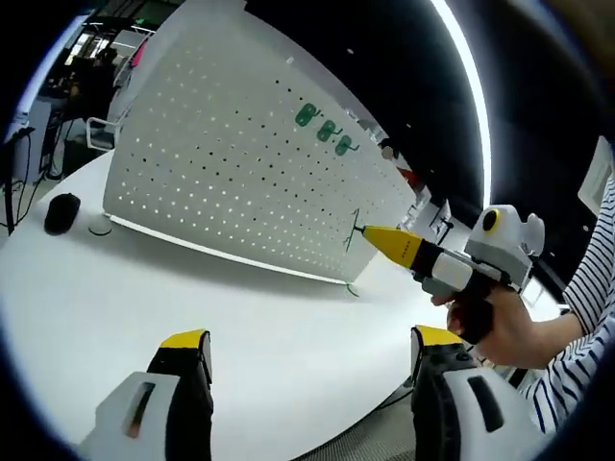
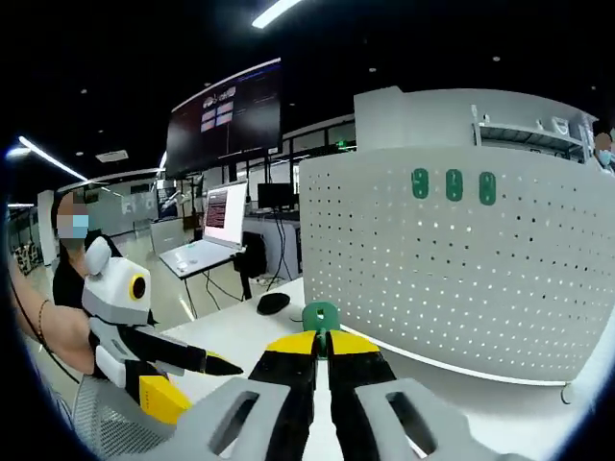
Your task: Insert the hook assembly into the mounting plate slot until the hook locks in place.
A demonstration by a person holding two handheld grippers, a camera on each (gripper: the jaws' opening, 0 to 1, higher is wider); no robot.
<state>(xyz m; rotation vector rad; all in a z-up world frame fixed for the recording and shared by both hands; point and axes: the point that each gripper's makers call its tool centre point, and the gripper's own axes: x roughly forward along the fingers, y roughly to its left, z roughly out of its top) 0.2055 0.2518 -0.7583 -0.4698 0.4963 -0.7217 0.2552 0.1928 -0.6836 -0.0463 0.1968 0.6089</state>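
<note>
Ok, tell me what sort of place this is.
Probably an open-plan office or lab: a large wall screen, a laptop on a desk, ceiling strip lights, and a white pegboard standing on a white table.

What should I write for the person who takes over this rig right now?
Right claw: shut on a green hook, held in front of the pegboard, not yet touching it.
Left claw: open, holding nothing, above the white table.
Pegboard stands upright on the table; three green hooks already sit in its upper rows.
Done: hook picked up and brought near the board.
Left: push the hook into a slot until it locks.
</note>
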